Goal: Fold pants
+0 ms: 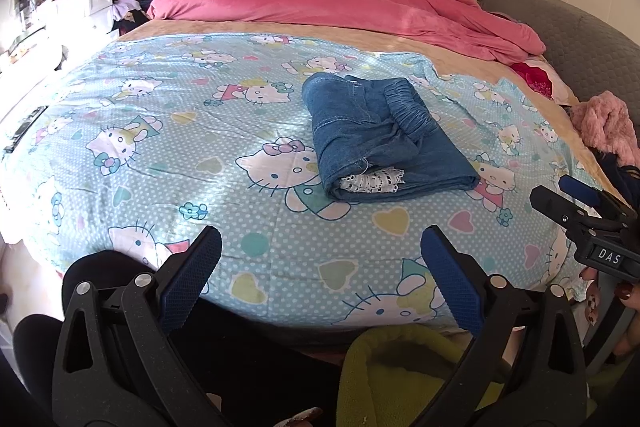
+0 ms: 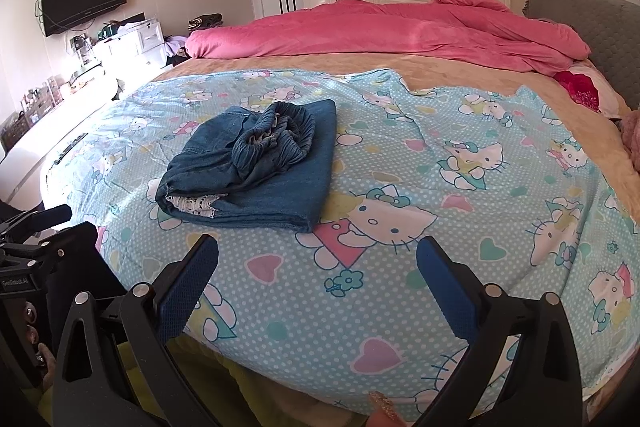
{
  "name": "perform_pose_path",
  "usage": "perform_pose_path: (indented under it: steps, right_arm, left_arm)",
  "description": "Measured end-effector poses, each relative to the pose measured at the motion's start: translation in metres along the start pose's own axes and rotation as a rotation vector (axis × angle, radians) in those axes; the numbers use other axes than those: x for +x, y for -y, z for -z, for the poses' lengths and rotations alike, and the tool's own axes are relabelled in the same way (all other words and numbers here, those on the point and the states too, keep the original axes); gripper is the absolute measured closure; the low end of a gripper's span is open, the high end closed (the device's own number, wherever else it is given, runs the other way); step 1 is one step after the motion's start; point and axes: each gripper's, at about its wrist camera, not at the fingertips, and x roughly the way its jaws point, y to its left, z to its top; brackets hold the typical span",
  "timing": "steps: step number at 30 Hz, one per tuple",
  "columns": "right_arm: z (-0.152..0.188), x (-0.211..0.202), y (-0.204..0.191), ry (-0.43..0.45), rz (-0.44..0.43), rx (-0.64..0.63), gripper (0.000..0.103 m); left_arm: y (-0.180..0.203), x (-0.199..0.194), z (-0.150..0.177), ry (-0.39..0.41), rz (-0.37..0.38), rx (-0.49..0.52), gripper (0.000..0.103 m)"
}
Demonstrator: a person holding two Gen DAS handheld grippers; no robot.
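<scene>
**Pants lying folded ahead of two empty grippers**

Pants [image 1: 380,139] are lying as a compact denim bundle on the cartoon-cat quilt [image 1: 160,131], well apart from both tools. In the left wrist view the bundle is sitting at about 12 o'clock, slightly toward 1; in the right wrist view it is sitting at about 11 o'clock [image 2: 260,163]. Its long axis is running away from the person, tilting toward 11 o'clock in the left view. The elastic waistband [image 2: 276,143] is bunching on top, and a strip of white lace [image 1: 372,181] is peeking from the near open end.

The left gripper [image 1: 320,279] is hanging over the near edge of the bed with its jaws spread wide, holding nothing. The right gripper [image 2: 316,287] is doing the same, equally wide and empty. Neither looks clearly nearer; the bundle is lying roughly between them.

How many layers the fold is hiding, and where the leg hems are sitting, cannot be made out. The pink duvet [image 2: 380,31] is lying crumpled beyond.
</scene>
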Motion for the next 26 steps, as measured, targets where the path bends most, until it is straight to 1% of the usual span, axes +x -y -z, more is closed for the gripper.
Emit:
perform_pose_path:
  steps: [4,8,10,12,13,14,17,20,22,23,24,26]
  right_arm:
    - [0.000,0.000,0.002,-0.005,0.006,0.007,0.004]
    - [0.000,0.001,0.004,-0.005,0.008,0.011,0.004]
    - [0.001,0.002,0.007,-0.004,0.010,0.014,0.004]
    - [0.002,0.005,0.012,-0.007,0.014,0.029,0.004]
    - [0.002,0.006,0.015,-0.010,0.016,0.038,0.004]
    - [0.003,0.008,0.020,-0.014,0.019,0.050,0.004]
    - [0.004,0.012,0.034,-0.015,0.032,0.082,0.004]
    - [0.002,0.016,0.057,-0.006,0.066,0.117,0.004]
    - [-0.003,0.020,0.086,-0.005,0.099,0.166,0.004]
    - [-0.007,0.022,0.106,-0.008,0.124,0.211,0.004]
    - [-0.009,0.023,0.124,-0.007,0.153,0.247,0.004]
    - [-0.020,0.031,0.176,-0.009,0.269,0.298,0.004]
  left_arm:
    - [0.001,0.000,0.000,-0.003,-0.002,0.006,0.009]
    - [-0.001,0.006,0.000,-0.027,-0.004,-0.002,0.009]
    - [-0.002,0.010,0.000,-0.044,-0.044,-0.009,0.009]
    - [-0.006,0.014,-0.001,-0.060,-0.115,-0.021,0.009]
    - [-0.009,0.016,-0.001,-0.066,-0.138,-0.025,0.009]
    - [-0.012,0.016,-0.001,-0.068,-0.147,-0.032,0.009]
    - [-0.029,0.017,-0.005,-0.068,-0.122,-0.081,0.009]
    - [-0.050,0.025,-0.014,-0.083,-0.172,-0.124,0.009]
    - [-0.077,0.037,-0.025,-0.100,-0.220,-0.173,0.009]
    - [-0.089,0.042,-0.031,-0.105,-0.235,-0.193,0.009]
    - [-0.107,0.049,-0.040,-0.110,-0.262,-0.211,0.009]
    - [-0.140,0.060,-0.059,-0.104,-0.330,-0.243,0.009]
